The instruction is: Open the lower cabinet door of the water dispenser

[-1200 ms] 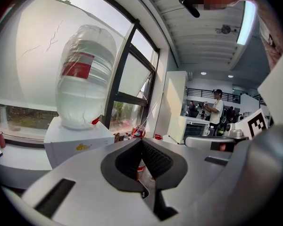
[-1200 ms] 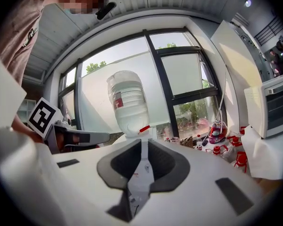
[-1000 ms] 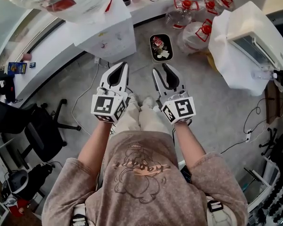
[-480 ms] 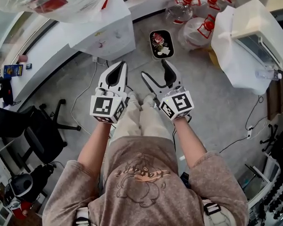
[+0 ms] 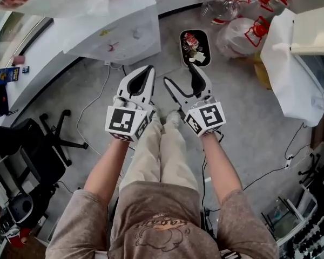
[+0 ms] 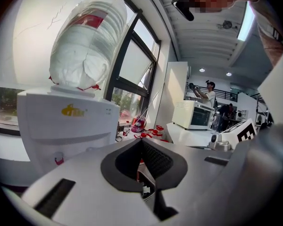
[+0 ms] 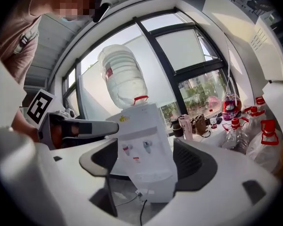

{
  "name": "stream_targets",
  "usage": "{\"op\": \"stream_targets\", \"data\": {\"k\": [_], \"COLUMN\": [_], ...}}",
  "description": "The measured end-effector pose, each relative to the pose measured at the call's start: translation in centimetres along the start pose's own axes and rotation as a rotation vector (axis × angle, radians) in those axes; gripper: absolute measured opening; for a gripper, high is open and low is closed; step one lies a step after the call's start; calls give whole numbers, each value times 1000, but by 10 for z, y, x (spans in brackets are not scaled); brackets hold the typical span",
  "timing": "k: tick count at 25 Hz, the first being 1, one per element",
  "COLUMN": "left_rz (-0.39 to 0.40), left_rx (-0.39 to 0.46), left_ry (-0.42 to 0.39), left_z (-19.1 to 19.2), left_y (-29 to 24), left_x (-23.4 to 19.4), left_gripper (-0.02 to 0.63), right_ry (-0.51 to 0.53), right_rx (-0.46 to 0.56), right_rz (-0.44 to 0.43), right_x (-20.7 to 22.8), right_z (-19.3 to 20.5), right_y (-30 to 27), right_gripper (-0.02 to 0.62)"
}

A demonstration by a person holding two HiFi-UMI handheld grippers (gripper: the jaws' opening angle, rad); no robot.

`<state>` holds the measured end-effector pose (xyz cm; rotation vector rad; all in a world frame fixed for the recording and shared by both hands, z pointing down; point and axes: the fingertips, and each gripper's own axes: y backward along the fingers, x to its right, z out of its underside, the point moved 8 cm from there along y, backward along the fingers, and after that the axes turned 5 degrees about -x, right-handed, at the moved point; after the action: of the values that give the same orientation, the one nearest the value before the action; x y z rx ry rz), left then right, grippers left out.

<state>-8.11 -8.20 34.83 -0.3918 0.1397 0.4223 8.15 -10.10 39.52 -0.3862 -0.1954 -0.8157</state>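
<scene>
No wording can be read. The water dispenser (image 6: 66, 126) carries a small yellow logo (image 6: 73, 110) on its front, perhaps brand lettering but too blurred to make out. The red label (image 6: 87, 20) on its bottle (image 6: 85, 51) is equally illegible.

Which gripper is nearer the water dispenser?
Left. The left gripper sits close to the water dispenser, not touching; the right gripper, jaws just opened, empty, is farther off, facing it.

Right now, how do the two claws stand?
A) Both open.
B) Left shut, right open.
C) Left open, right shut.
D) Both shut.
B: the left claw is closed with nothing in it, while the right claw has just been opening and stands wide and empty, with the water dispenser seen beyond it.
</scene>
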Motion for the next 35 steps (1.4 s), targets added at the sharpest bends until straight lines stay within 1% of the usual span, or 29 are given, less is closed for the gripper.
{"op": "stream_targets", "data": {"k": [7,10,12,13,17,19,21,26,30,35], "left_rz": [-19,-21,-18,-15,-7,-6,-4,2,13,37], "left_rx": [-11,-23,-34,-38,-44,-47,-47,-44,-49,-53], "left_ry": [4,2,3,5,8,6,1,6,-11,-10], "left_z": [61,80,91,96,110,118,126,150,163,183], "left_y": [-38,-49,-53,-55,-61,-64,-68,-80,-93,-107], "left_x": [-16,-22,-26,-27,-29,-33,-39,-49,-61,-69], "left_gripper": [12,12,12,12,12,12,12,12,12,12], "right_ry": [1,1,-6,-12,-18,-4,17,88,156,179], "right_rx": [-70,-88,-104,-119,-202,-233,-255,-303,-334,-331], "right_rz": [-6,11,18,16,-15,-29,-43,-67,-88,-96], "right_x": [44,64,76,83,101,107,112,130,142,161], "right_z": [71,97,114,123,156,171,185,216,241,265], "right_y": [-37,-55,-70,-77,-105,-120,-137,-184,-224,-257], "right_gripper": [350,325,322,328,399,420,427,431,443,443]}}
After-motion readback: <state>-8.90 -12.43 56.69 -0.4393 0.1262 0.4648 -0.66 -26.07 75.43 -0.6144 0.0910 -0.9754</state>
